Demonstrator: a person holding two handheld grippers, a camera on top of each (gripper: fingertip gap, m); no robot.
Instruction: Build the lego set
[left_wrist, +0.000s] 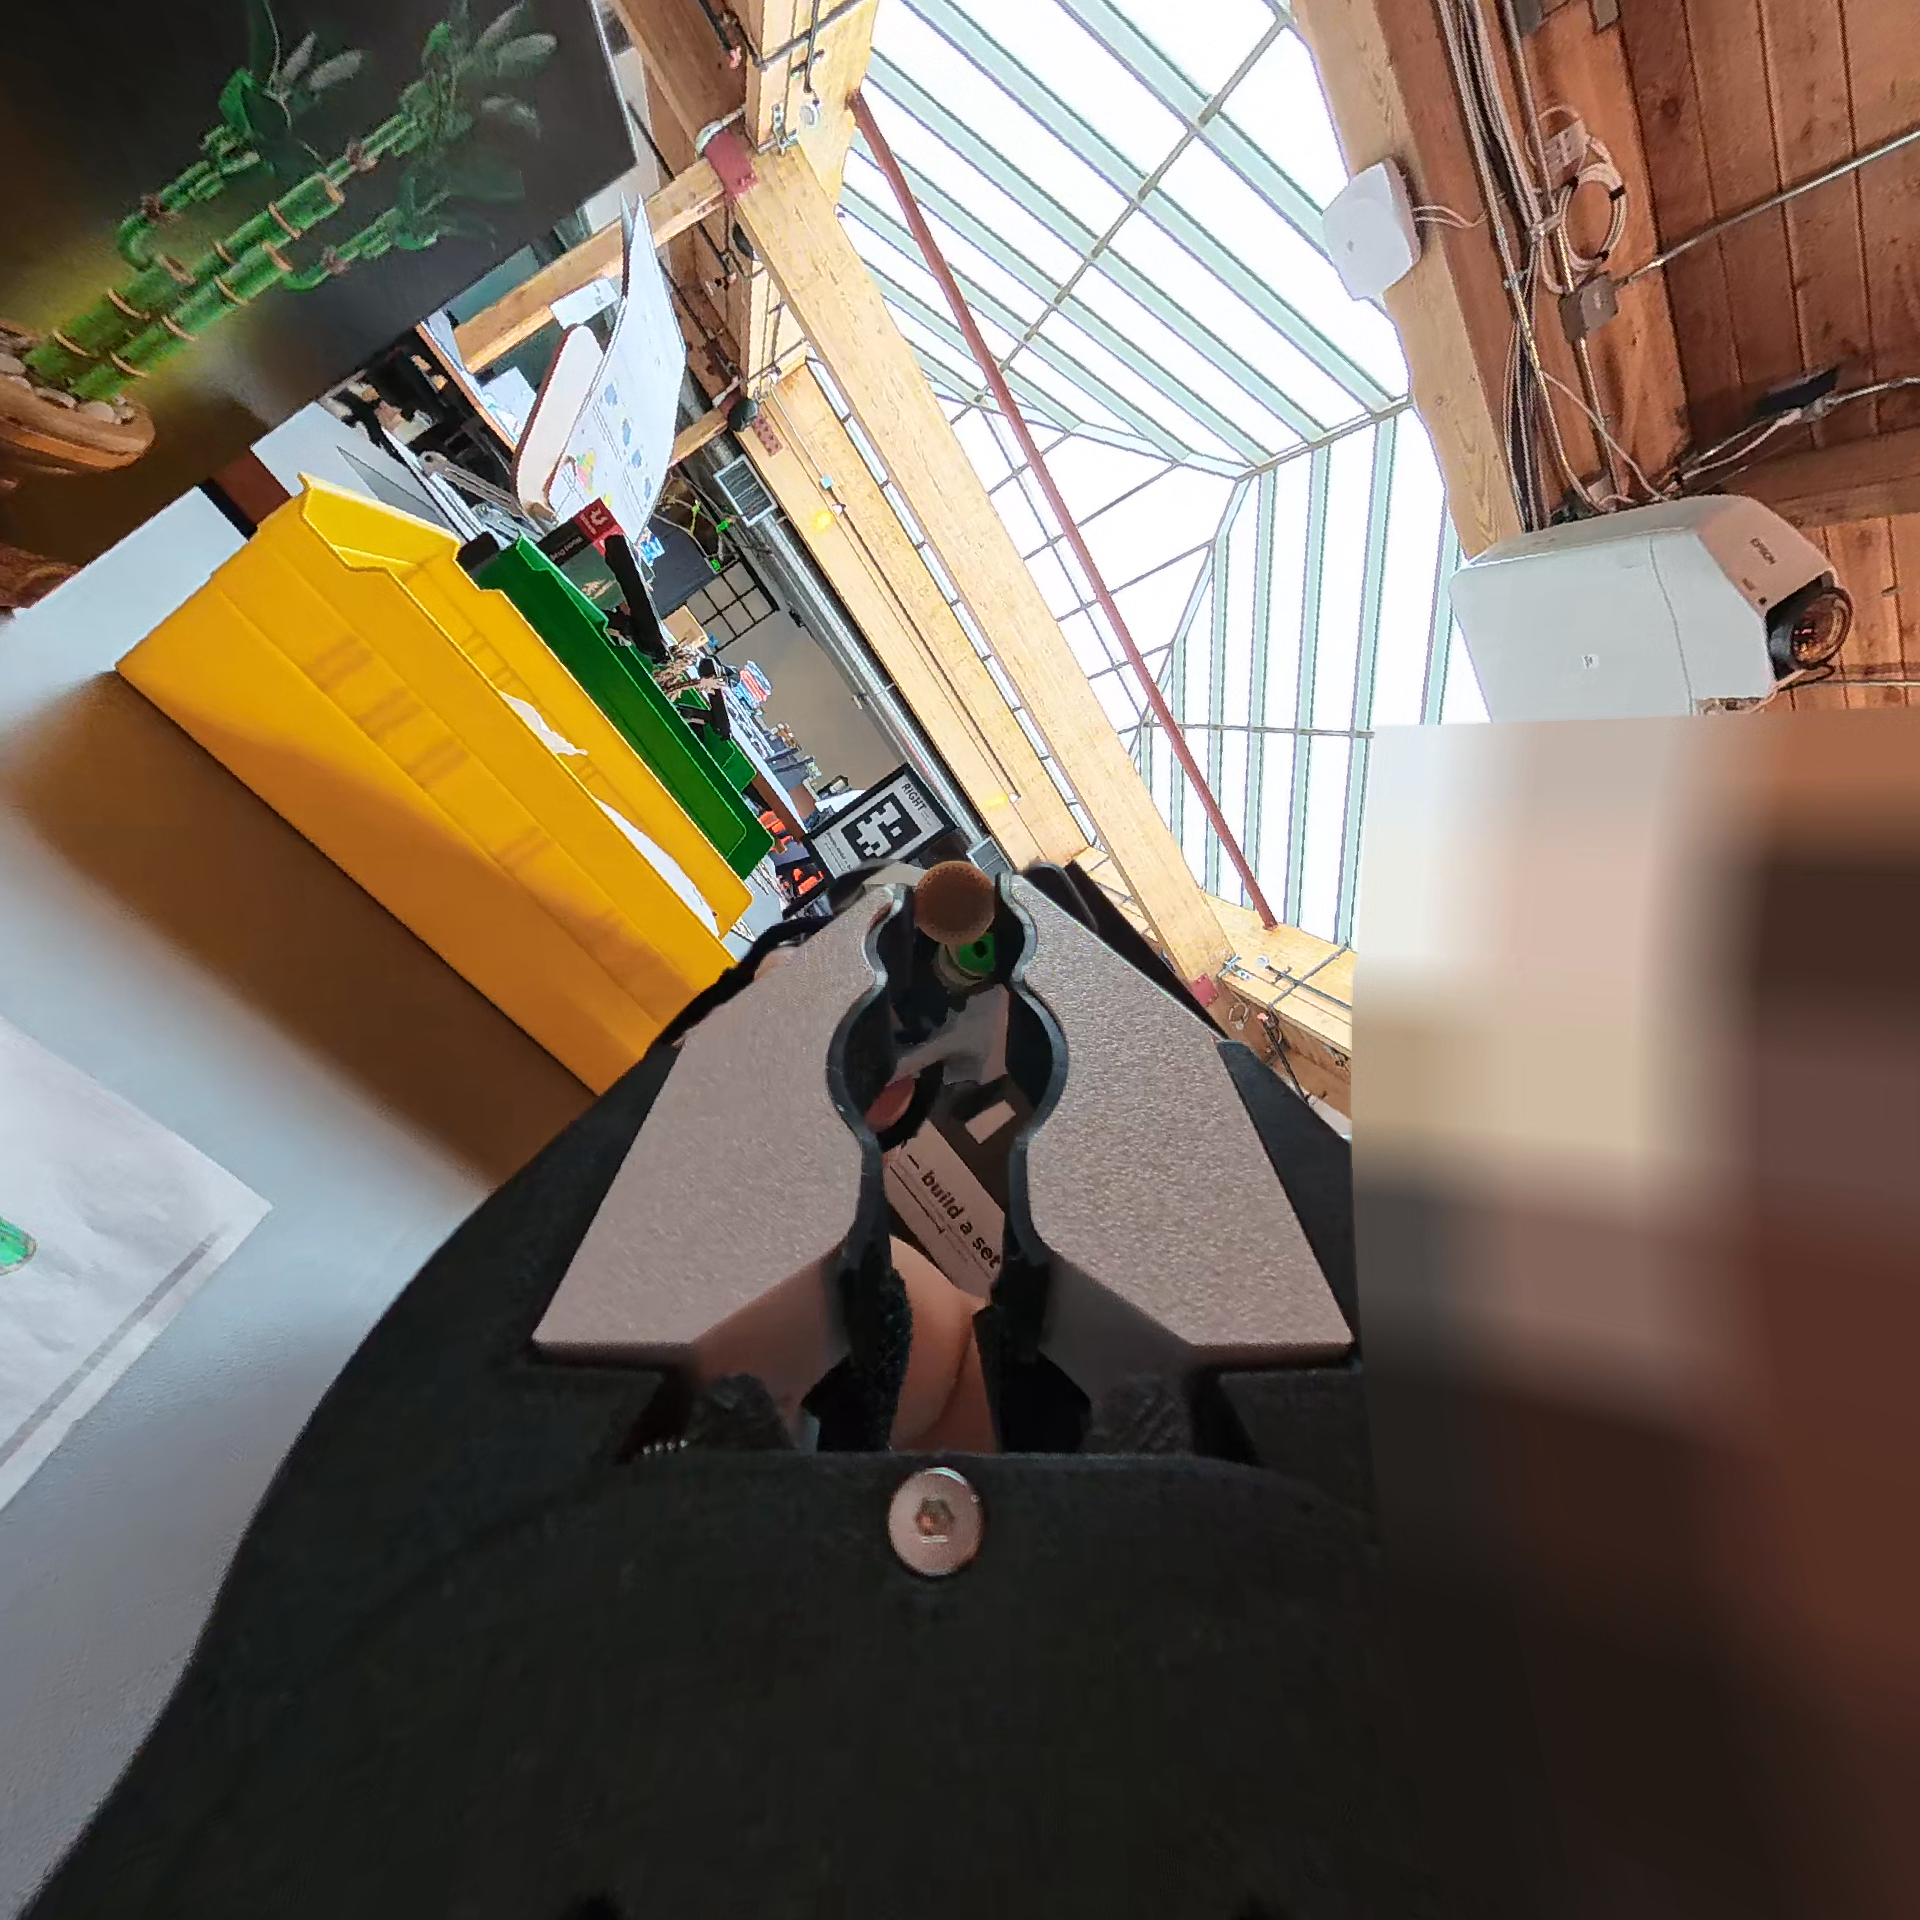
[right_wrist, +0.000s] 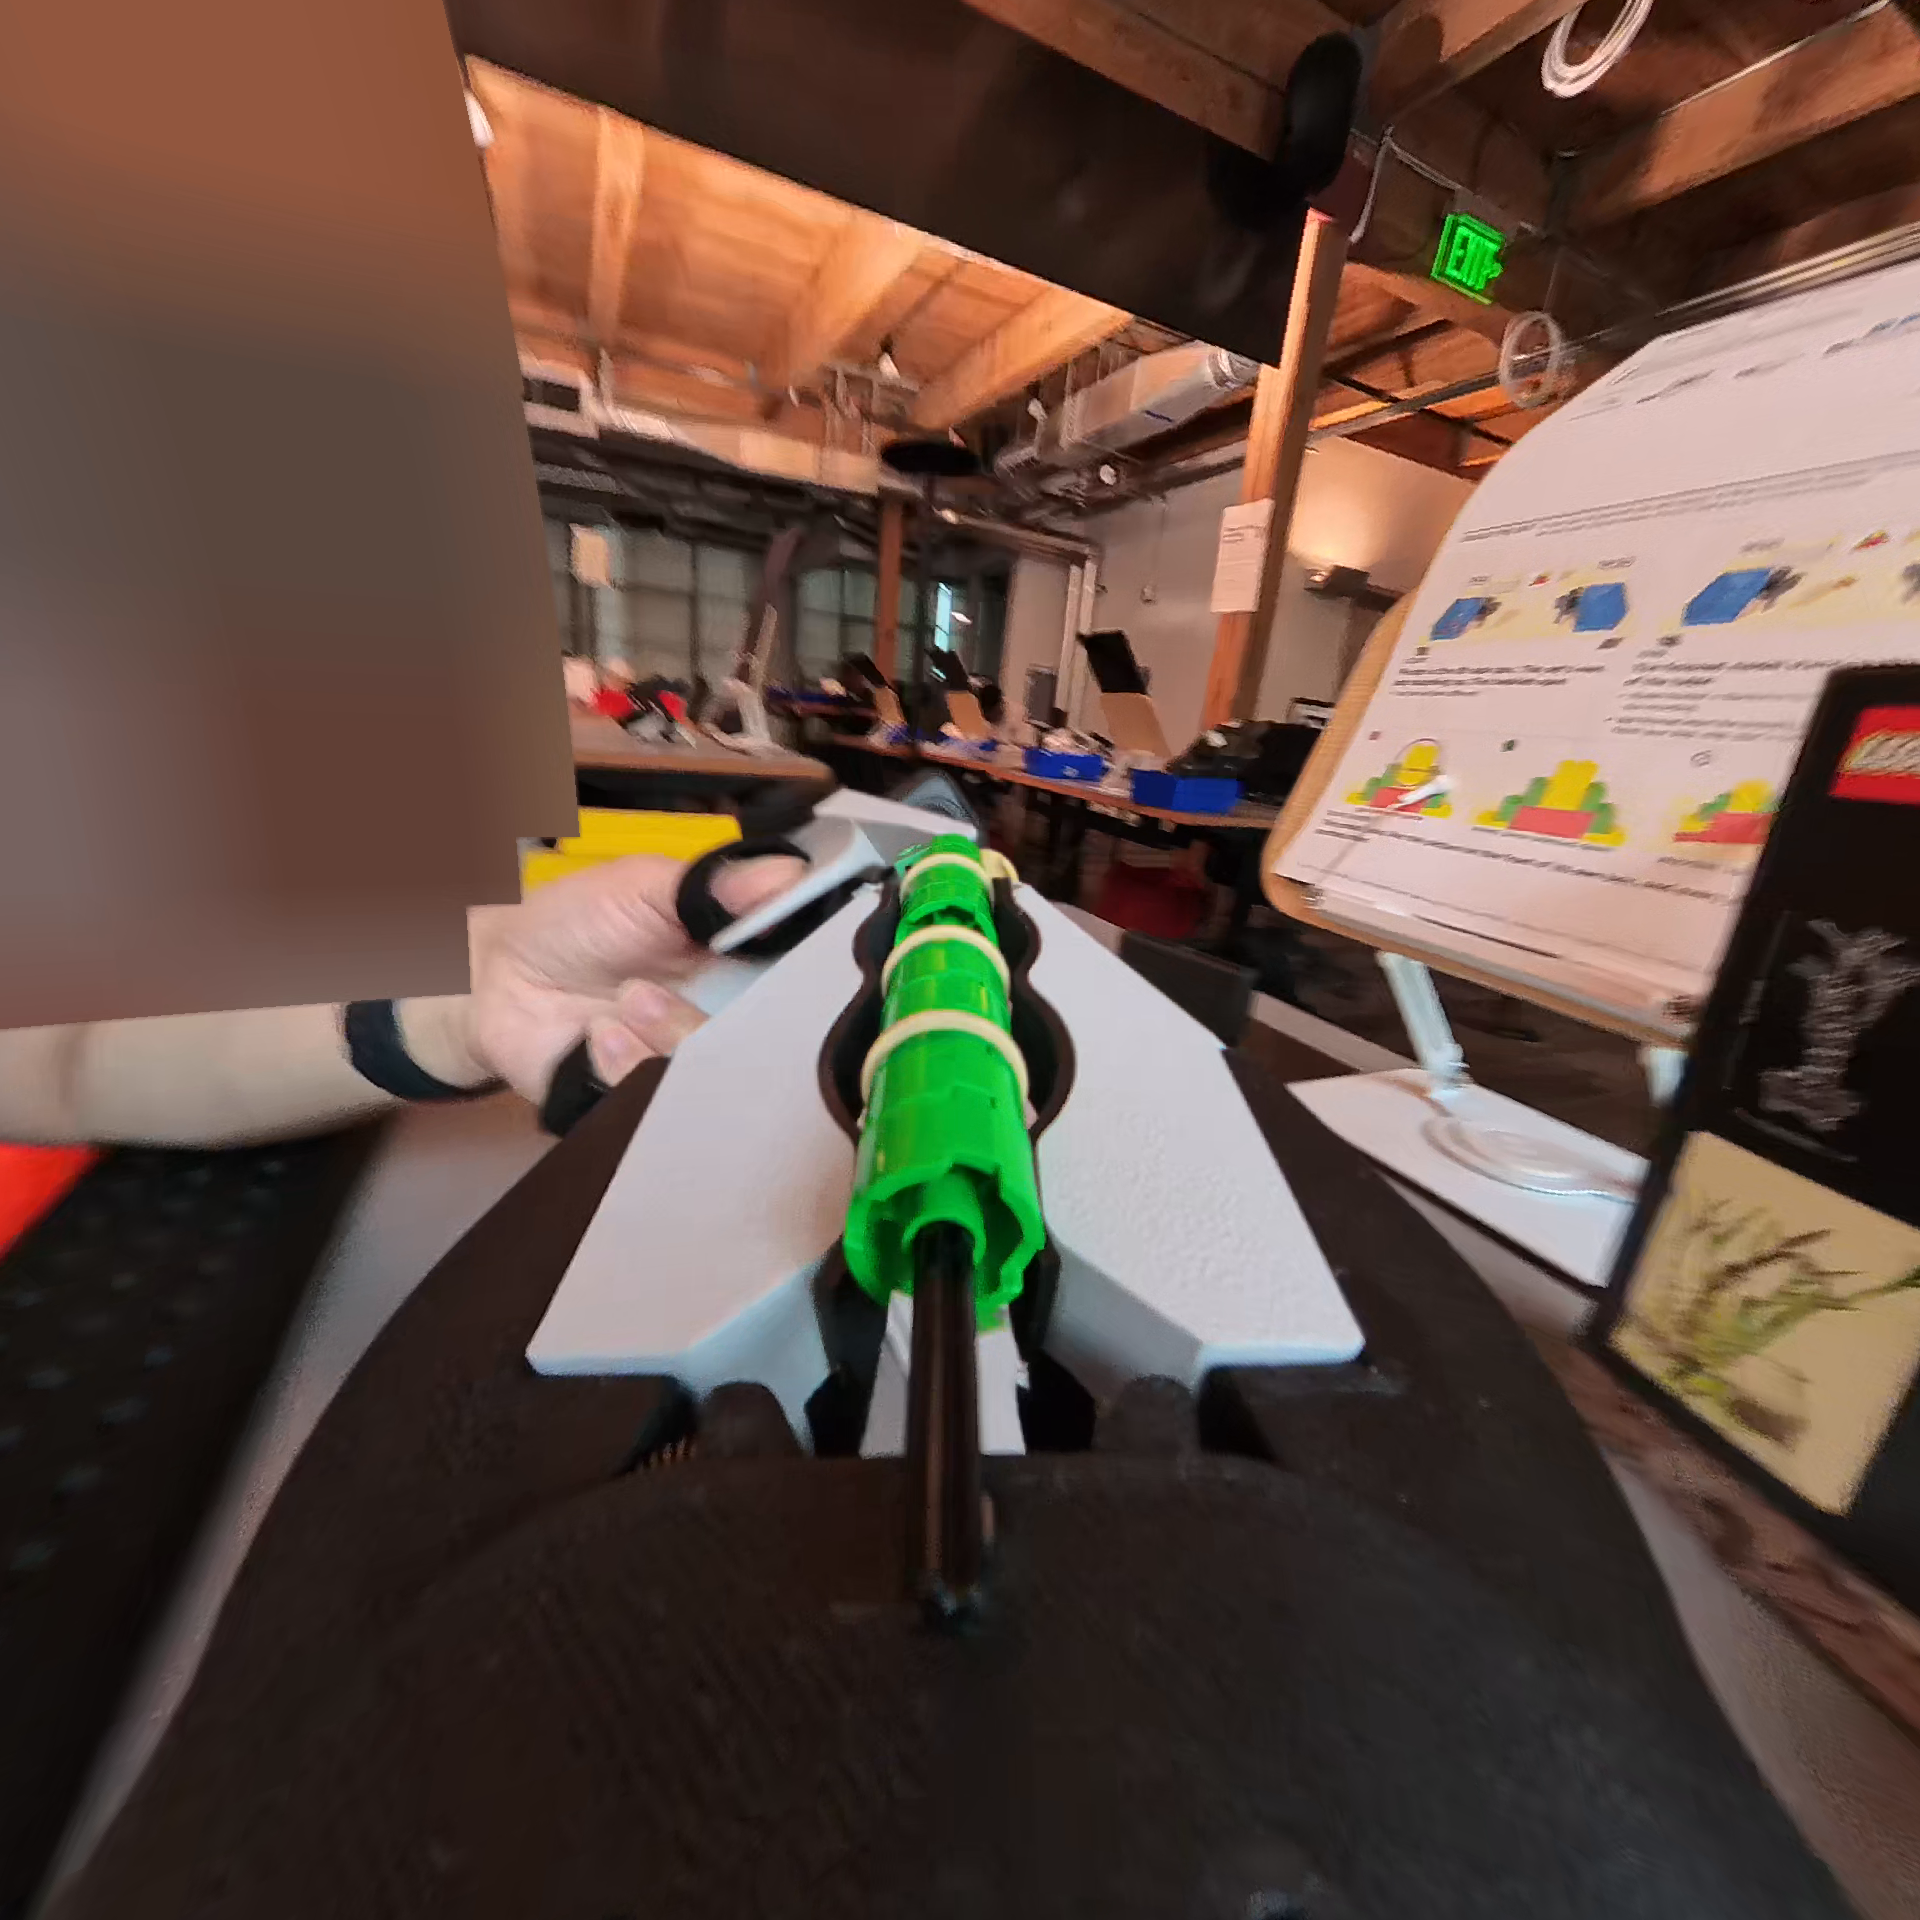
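Observation:
My right gripper (right_wrist: 948, 885) is shut on a green bamboo stalk (right_wrist: 940, 1091) with tan rings. The stalk lies lengthwise between the fingers, and its black axle (right_wrist: 943, 1434) points back at the camera. My left gripper (left_wrist: 952, 896) is shut on a small brown round piece (left_wrist: 954, 900) at its fingertips. A green stalk end (left_wrist: 975, 951) shows just behind that piece. In the right wrist view the left gripper (right_wrist: 831, 878), held by a hand (right_wrist: 582, 966), meets the far tip of the stalk. Both grippers are raised above the table.
A yellow bin (left_wrist: 416, 748) and a green bin (left_wrist: 623, 665) stand on the table. The set's box (right_wrist: 1818, 1039) and an instruction sheet on a stand (right_wrist: 1558, 675) are to the right. A booklet (left_wrist: 94, 1247) lies at the left. A black mat (right_wrist: 156, 1351) lies below. Less than 4 cm separates the two grippers' tips.

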